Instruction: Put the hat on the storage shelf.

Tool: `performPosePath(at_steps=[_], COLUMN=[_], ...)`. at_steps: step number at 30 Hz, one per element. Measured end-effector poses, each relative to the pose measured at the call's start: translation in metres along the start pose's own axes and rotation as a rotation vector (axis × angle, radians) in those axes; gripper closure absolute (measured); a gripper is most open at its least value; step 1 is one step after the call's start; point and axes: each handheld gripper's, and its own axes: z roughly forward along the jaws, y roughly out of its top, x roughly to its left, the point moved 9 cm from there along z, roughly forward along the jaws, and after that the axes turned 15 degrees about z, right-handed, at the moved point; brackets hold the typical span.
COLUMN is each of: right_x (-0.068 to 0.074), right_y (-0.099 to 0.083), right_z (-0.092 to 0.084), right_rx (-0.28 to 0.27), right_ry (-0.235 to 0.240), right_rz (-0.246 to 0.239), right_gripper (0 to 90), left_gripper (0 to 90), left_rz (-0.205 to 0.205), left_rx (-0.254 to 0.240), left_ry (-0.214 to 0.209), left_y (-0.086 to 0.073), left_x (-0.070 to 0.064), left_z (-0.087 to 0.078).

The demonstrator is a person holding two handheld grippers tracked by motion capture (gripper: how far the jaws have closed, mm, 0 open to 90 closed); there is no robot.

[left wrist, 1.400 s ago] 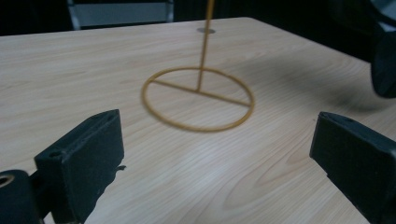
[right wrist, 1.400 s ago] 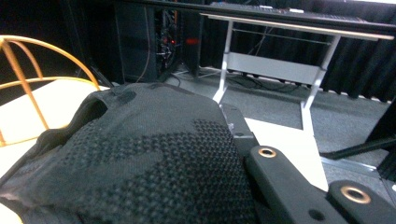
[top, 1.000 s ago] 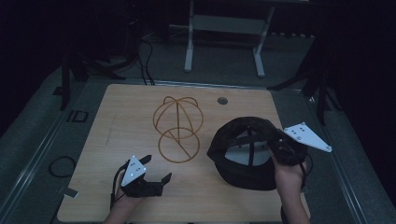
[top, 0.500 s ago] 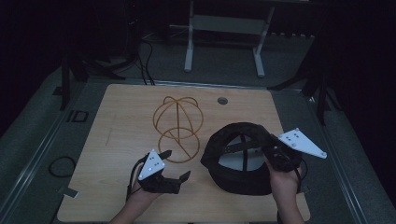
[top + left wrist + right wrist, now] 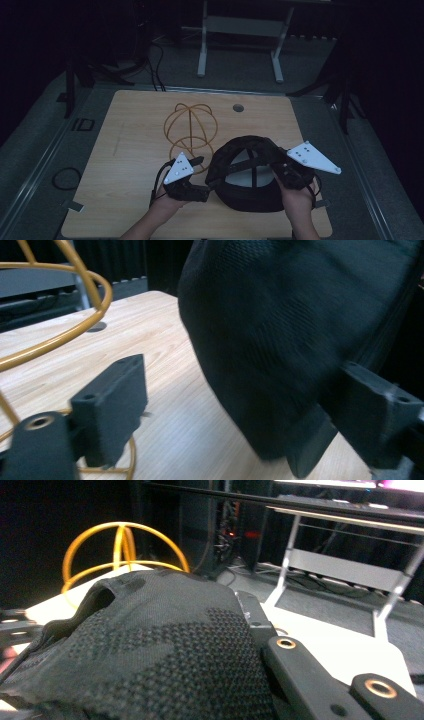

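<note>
- The black mesh-fabric cap (image 5: 250, 175) sits upside down in the lower middle of the high view, its hollow inside facing up, over the lower right part of the worktop.
- The right gripper (image 5: 290, 172) is clamped onto the cap's right edge; in the right gripper view the knit fabric (image 5: 150, 650) bunches up right against the black jaw, so that one's got a solid pinch on it.
- The left gripper (image 5: 202, 187) is at the cap's left edge, lower centre-left of the high view. Its jaws are apart and have just been closing; in the left gripper view the cap's dark side (image 5: 280, 340) hangs between them, closer to the right-hand jaw, pads not pressing on it as far as I can see.
- Just behind, toward frame centre, stands a gold wire stand made of crossed hoops (image 5: 191, 125), its base ring near the left gripper.
- Everything's on a light wooden worktop (image 5: 125, 165) with a small round hole (image 5: 238, 107) near its far edge.
</note>
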Motion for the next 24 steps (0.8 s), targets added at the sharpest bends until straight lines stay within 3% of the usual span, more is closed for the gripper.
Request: performPosePath(at_steps=[5, 8, 10, 14, 18, 22, 24], right_x=[0.014, 0.02, 0.023, 0.025, 0.027, 0.029, 0.03], right_y=[-0.001, -0.002, -0.004, -0.007, -0.011, -0.016, -0.018], right_z=[-0.004, -0.006, -0.005, -0.004, -0.003, -0.002, -0.001], right_rx=[0.013, 0.015, 0.025, 0.038, 0.038, 0.045, 0.051], right_ry=[0.048, 0.063, 0.068, 0.074, 0.075, 0.078, 0.082], right_rz=[-0.019, -0.046, -0.062, -0.071, -0.078, -0.075, -0.074], right_gripper=[88.7, 88.7, 88.7, 88.7, 88.7, 88.7, 88.6], left_gripper=[20.3, 25.2, 32.3, 34.9, 56.5, 77.8, 88.2], left_rz=[0.021, 0.01, 0.011, -0.005, 0.027, 0.027, 0.019], left_rx=[-0.014, -0.018, -0.028, -0.043, -0.052, -0.056, -0.061], left_ry=[-0.005, -0.01, 0.003, 0.026, 0.097, 0.157, 0.162], left_y=[0.004, 0.006, 0.008, 0.01, 0.012, 0.015, 0.018], left_x=[-0.001, -0.002, -0.001, 0.004, 0.01, 0.014, 0.015], left_z=[-0.001, -0.002, -0.004, -0.007, -0.011, -0.014, -0.015])
